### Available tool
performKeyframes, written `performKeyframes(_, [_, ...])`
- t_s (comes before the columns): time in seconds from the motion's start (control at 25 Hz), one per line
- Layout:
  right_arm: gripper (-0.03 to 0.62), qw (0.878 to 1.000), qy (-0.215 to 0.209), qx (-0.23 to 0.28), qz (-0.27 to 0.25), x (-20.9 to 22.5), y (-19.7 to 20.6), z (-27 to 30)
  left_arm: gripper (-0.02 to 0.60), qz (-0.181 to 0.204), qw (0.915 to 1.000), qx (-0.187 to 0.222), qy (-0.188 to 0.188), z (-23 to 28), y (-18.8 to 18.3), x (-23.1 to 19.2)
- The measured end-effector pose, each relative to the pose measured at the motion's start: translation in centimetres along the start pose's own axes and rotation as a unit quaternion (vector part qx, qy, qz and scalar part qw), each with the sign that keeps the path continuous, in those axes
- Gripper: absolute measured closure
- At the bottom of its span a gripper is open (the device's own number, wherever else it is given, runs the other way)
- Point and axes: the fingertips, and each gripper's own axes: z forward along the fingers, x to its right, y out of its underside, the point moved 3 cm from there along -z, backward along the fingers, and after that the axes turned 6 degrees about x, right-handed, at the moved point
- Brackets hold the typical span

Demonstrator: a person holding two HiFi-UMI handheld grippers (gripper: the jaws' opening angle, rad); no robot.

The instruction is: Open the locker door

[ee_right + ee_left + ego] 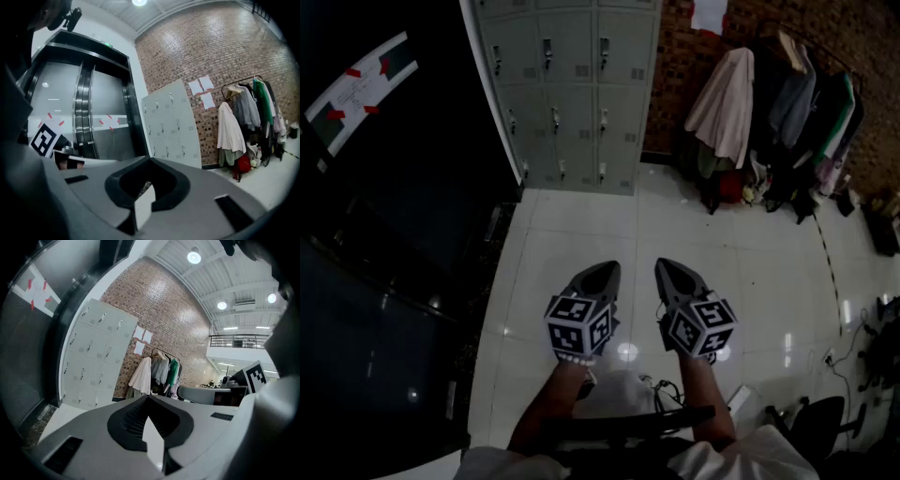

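Left gripper (149, 399), jaws together, faces distant lockers (91, 364).

The locker (572, 84) is pale grey painted sheet metal, smooth and faintly satin, with small bright metal handles. The floor (750, 272) is white tile, polished glossy and mirroring the lamps. The wall (675, 84) is rough red brick, with thin white paper sheets (201, 86) stuck flat on it. The coats (727, 103) are soft matt cloth. The left tongs (605, 269) and right tongs (670, 267) have smooth matt grey plastic shells with black ribbed insets. The dark panels (384, 234) look like glossy glass.
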Motion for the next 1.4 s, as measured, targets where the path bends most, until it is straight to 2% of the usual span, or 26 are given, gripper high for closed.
performKeyframes(0.76, [0.588,0.999,0.034,0.005,0.011,-3.9,2.3,5.1,0.588,0.012,0.9988,-0.022,0.043,-0.6,-0.8,-6.2])
performKeyframes(1.08, [0.588,1.0,0.021,-0.001,0.009,-3.2,2.0,8.8,0.588,0.012,0.9988,-0.021,0.042,1.8,-1.9,-8.0])
performKeyframes(1.4, [0.588,1.0,-0.002,-0.006,0.014,-0.4,1.8,15.3,0.588,0.014,0.9992,-0.022,0.031,6.9,-2.9,-11.5])
